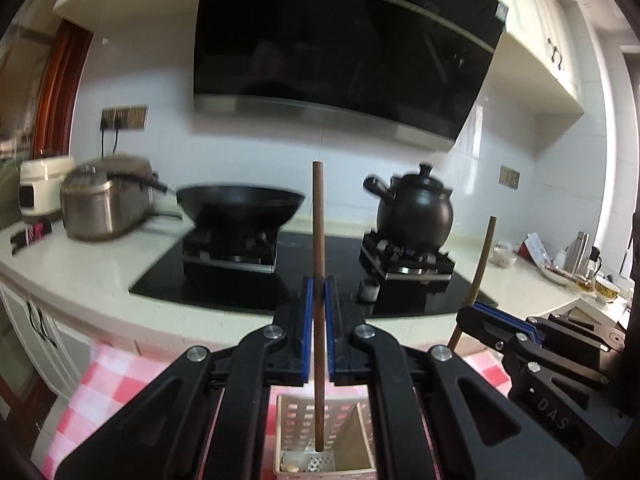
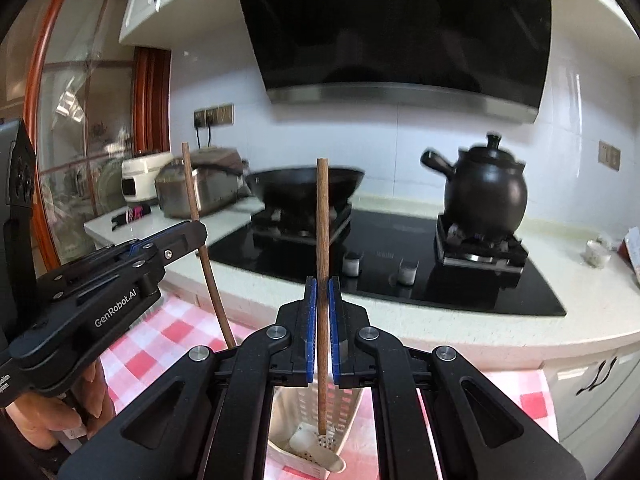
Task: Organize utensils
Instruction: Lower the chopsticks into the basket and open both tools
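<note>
My left gripper (image 1: pixel 319 284) is shut on a brown wooden chopstick (image 1: pixel 318 240) and holds it upright, its lower tip inside a white slotted utensil basket (image 1: pixel 296 420) below. My right gripper (image 2: pixel 322 284) is shut on a second wooden chopstick (image 2: pixel 322 220), also upright, its lower end down in the same basket (image 2: pixel 344 404), where a white spoon (image 2: pixel 320 452) lies. Each gripper shows in the other's view: the right one (image 1: pixel 472 312) at right with its chopstick (image 1: pixel 482 260), the left one (image 2: pixel 196 232) at left with its chopstick (image 2: pixel 196 208).
The basket stands on a red-and-white checked cloth (image 2: pixel 160 336). Behind is a counter with a black hob (image 2: pixel 400 264), a wok (image 2: pixel 304 184), a black clay pot (image 2: pixel 486 192), a steel pressure cooker (image 1: pixel 104 204) and a white cooker (image 1: pixel 40 184). A range hood (image 1: pixel 340 40) hangs above.
</note>
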`<state>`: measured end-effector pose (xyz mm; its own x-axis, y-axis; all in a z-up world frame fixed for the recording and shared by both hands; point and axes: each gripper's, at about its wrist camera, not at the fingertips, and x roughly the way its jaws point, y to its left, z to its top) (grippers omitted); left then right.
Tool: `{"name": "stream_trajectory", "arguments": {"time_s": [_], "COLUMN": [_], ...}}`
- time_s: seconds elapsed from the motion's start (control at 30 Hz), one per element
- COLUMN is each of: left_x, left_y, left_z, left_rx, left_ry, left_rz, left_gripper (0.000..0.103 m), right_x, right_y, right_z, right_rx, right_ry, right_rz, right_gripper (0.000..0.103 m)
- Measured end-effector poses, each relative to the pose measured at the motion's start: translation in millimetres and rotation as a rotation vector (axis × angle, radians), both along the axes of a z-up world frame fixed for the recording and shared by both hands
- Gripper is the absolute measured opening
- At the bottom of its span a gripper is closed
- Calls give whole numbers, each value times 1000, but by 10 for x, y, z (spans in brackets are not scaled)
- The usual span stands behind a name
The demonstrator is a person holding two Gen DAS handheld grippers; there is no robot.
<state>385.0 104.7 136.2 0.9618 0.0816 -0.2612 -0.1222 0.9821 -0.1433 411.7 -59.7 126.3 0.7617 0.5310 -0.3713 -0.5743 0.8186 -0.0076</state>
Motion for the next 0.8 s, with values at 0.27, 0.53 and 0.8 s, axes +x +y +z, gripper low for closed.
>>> {"name": "stream_trajectory", "arguments": {"time_s": [0.27,0.53,0.8], "left_x": [178,-25,-644], "left_y": [166,274,305], "left_z": [-447,-348,-273], "left_rx": [-22,-28,-30], "left_ry": [103,98,88], "left_rz": [21,46,101], "left_gripper": [10,32,64], "right_x": [261,182,-291], "right_y": [14,-86,-349], "right_z": [-388,-297,-289], "right_rx": [-27,-16,-3], "right_ry": [107,93,96], "right_rz": [-22,-44,-43], "right_gripper": [8,11,24]}}
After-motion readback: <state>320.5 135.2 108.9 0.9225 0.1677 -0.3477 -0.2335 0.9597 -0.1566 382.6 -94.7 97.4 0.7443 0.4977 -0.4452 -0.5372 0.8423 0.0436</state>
